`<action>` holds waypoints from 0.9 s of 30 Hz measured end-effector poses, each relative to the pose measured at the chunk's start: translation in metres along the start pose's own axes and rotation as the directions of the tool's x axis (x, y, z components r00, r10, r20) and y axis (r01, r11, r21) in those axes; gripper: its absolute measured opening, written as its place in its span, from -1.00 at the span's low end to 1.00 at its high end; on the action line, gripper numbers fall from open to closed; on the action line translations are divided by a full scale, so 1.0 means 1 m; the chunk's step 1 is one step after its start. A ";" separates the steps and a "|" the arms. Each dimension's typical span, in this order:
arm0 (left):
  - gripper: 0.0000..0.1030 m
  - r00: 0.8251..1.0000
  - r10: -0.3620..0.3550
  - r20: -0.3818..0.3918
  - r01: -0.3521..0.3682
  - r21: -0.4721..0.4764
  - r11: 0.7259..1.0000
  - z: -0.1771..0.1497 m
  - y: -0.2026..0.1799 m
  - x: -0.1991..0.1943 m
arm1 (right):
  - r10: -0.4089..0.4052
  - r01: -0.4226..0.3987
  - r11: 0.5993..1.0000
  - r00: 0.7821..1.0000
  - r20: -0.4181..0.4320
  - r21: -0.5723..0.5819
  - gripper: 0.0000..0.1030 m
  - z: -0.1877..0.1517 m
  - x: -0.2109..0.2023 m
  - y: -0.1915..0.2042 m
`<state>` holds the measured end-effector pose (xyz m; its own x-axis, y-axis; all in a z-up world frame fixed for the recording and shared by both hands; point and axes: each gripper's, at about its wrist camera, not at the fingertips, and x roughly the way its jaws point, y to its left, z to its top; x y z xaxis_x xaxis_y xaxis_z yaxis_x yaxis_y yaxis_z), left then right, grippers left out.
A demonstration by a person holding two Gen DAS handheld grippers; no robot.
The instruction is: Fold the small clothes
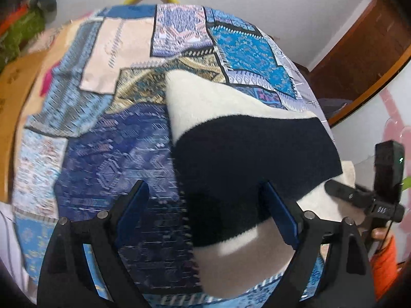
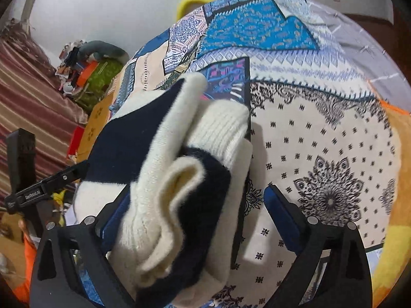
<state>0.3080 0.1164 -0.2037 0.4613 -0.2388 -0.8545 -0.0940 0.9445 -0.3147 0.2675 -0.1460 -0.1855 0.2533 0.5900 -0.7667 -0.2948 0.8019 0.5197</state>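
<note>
Left wrist view: my left gripper (image 1: 204, 205) hangs over the patchwork bedspread (image 1: 108, 138), fingers spread wide and gripping nothing, and the cream and navy knitted garment (image 1: 239, 154) lies across the bed, draped past the right finger (image 1: 280, 213) and partly in between. Off to the right I can see my right gripper (image 1: 364, 195) as a black frame touching the garment's cream edge; from here I cannot tell its state. Right wrist view: my right gripper (image 2: 195, 213) has its fingers standing apart, and the knitted garment (image 2: 179, 169) sits bunched in thick folds against the left finger, filling much of the gap; whether the pads actually press it I cannot tell. The bedspread (image 2: 321, 154) spreads out beneath, and my left gripper (image 2: 46, 184) shows at the left edge
</note>
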 end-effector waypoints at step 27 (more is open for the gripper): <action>0.43 0.952 -0.296 -0.073 0.281 -0.171 0.944 0.005 0.004 0.030 | 0.139 -0.139 0.990 0.990 -0.011 0.041 0.17 -0.003 0.004 0.010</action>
<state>0.3263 0.1144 -0.2289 0.4025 -0.5239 -0.7507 -0.1100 0.7864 -0.6078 0.2630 -0.1357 -0.1839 0.1994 0.6947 -0.6911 -0.2895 0.7155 0.6358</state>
